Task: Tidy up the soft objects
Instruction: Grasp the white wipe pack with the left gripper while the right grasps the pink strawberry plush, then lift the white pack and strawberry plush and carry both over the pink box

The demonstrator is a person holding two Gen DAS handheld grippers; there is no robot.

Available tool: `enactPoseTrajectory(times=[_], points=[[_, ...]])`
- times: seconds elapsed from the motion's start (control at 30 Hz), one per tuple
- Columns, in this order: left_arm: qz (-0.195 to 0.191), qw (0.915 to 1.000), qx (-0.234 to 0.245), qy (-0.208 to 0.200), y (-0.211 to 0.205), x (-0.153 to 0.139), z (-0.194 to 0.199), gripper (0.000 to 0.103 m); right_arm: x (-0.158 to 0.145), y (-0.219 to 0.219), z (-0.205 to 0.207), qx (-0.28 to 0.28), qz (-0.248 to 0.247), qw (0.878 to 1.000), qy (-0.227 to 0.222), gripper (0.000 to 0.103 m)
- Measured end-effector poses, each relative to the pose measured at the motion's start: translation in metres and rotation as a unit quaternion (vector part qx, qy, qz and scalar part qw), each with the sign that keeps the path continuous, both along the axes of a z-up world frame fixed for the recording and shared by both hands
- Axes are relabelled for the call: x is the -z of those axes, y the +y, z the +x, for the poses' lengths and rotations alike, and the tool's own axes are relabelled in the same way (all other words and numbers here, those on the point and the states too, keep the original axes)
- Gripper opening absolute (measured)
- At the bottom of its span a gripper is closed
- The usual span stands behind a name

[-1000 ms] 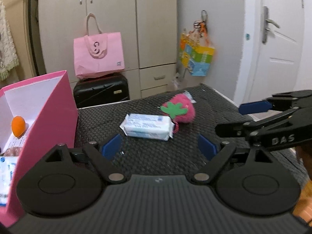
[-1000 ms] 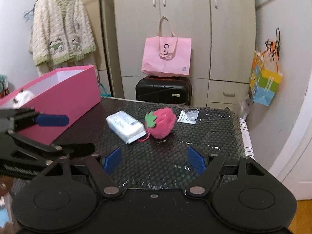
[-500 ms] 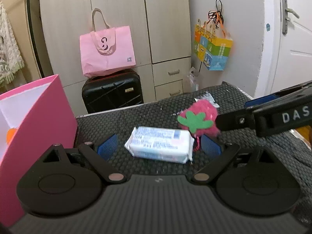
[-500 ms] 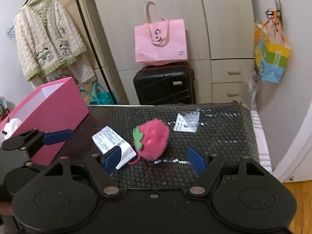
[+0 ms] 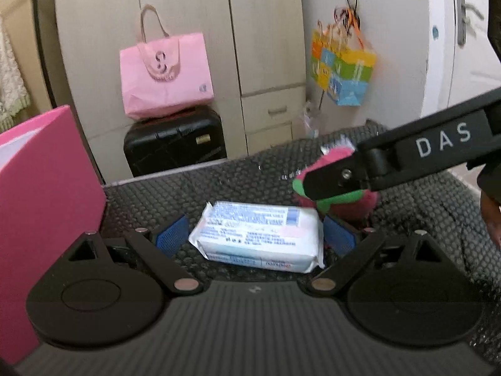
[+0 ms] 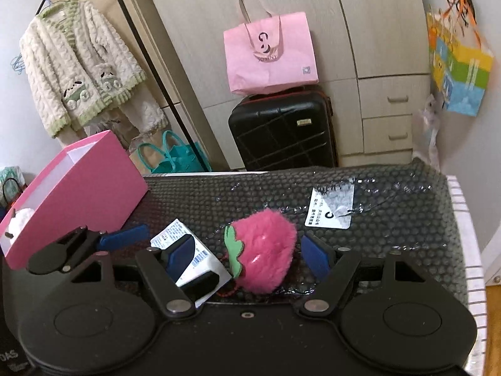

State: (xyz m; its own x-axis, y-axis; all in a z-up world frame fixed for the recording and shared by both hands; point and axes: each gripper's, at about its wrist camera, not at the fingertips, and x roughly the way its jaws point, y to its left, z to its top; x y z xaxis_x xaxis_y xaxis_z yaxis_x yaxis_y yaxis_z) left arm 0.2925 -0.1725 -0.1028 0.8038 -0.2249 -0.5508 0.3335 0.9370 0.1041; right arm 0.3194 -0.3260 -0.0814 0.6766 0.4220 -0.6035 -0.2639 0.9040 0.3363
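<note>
So the table point(image 6: 391, 250) has this black bubbly mat on it, kind of honeycomb-textured and shiny where the light hits. Two soft things are out on it: one tissue pack point(image 5: 260, 235), a squishy white plastic brick with blue print, and one plush strawberry point(image 6: 266, 257), super fuzzy hot pink with a flat green felt leaf. They lie right next to each other mid-table, pack on the left, with the strawberry's leaf end toward it. The left gripper point(image 5: 255, 239) has the pack sitting between its two blue pads; the jaws have just been opening a bit wider and there's a gap on both sides, so nothing is squeezed. The right gripper point(image 6: 247, 255) is parted around the strawberry, with the right pad just beside the fur and the left one over the pack's corner, not pressing either. Both tools are matte black plastic with ribbed tops and round discs. One pink box point(image 6: 84, 185), stiff card with a white inside, stands at the table's left edge, and something white and fluffy pokes out of it. One flat white label point(image 6: 330, 208) lies beyond the strawberry. Behind the table: one pink tote point(image 6: 271, 53) sits on one black hard-shell suitcase point(image 6: 281, 131).
</note>
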Motion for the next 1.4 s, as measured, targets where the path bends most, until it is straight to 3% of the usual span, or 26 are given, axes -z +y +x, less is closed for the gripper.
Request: enactPoseTrajectory(times=[0.13,0.2,0.23,0.27,0.5,0.87,1.07,1.27,1.4], points=[[0.003,0.9999,-0.007,0.013,-0.001,0.002,0.004,0.095,0.010,-0.001,0.005,0.008,0.015,1.000,0.010,0.075],[-0.002,0.9998,-0.009,0.018,0.000,0.001,0.006,0.093,0.013,0.001,0.004,0.005,0.014,1.000,0.010,0.059],[-0.004,0.9997,-0.010,0.023,0.001,0.001,0.007,0.086,0.013,0.001,0.004,0.005,0.011,1.000,0.009,0.046],[-0.009,0.9995,-0.009,0.028,0.002,0.000,0.009,0.084,0.014,0.002,0.003,0.004,0.009,1.000,0.010,0.041],[-0.016,0.9990,-0.012,0.041,0.006,-0.003,0.005,0.080,0.008,0.007,-0.011,0.002,-0.031,0.999,-0.013,0.039],[-0.061,0.9948,-0.016,0.079,0.021,-0.011,-0.008,0.080,0.001,0.001,-0.043,0.031,-0.052,0.997,-0.036,0.040],[-0.068,0.9961,-0.017,0.053,0.028,-0.016,-0.032,0.080,0.000,0.007,-0.073,0.061,-0.091,0.992,-0.067,0.040],[-0.092,0.9938,-0.020,0.061,0.040,-0.020,-0.055,0.081,0.002,-0.006,-0.098,0.091,-0.044,0.994,-0.037,0.041],[-0.099,0.9937,-0.013,0.051,0.046,-0.022,-0.071,0.081,0.004,0.000,-0.119,0.101,-0.060,0.992,-0.053,0.041]])
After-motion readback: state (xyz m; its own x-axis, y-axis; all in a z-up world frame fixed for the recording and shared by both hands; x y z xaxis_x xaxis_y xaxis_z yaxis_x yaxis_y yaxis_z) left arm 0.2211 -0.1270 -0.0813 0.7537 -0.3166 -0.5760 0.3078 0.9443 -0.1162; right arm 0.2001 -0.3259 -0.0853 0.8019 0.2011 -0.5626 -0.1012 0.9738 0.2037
